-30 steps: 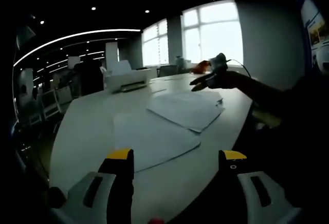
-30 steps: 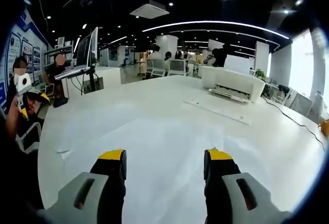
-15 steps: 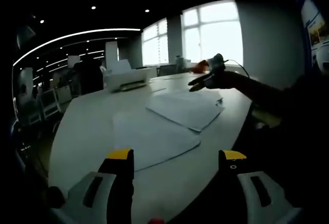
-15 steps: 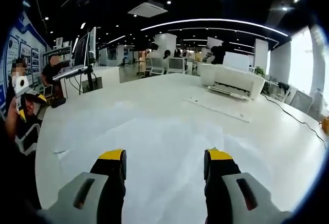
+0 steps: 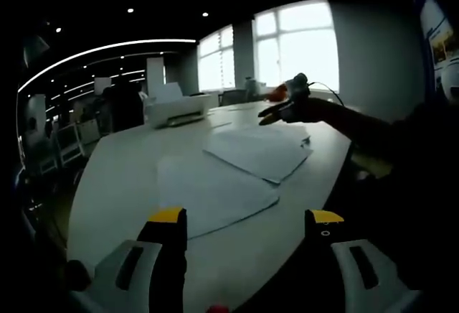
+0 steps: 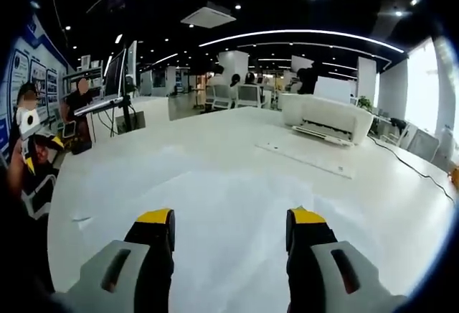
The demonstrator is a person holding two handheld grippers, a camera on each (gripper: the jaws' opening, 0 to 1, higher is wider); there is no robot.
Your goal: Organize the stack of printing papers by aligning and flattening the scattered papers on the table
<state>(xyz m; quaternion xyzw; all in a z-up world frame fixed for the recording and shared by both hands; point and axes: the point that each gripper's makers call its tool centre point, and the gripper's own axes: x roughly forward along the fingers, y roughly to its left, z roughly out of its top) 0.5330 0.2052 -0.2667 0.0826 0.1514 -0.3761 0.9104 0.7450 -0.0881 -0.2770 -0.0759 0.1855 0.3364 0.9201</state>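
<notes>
- Since the earlier frames the right gripper (image 5: 276, 114) has lifted a little and slid further along the far side of the tabletop (image 5: 115, 184) in the left gripper view; the right gripper view's camera has risen slightly with it, so the printer (image 6: 326, 115) sits a touch lower in that view.
- The left gripper (image 5: 247, 223) has kept its place over the near edge of the tabletop, its yellow-tipped jaws wide apart with nothing between them.
- In its own view the right gripper (image 6: 229, 223) also has its jaws spread wide and empty, above the pale sheets.
- The printing papers (image 5: 258, 151) lie scattered near the right-hand edge of the tabletop in the left gripper view: a loose overlapping pile, with a single sheet (image 5: 215, 194) fanned out towards the near edge, partly under the pile.
- The white printer stands toward the tabletop's far edge, well apart from the papers, a flat sheet (image 6: 308, 156) just in front of it.
- A seated person (image 6: 77, 105) is at a desk beyond the table.
</notes>
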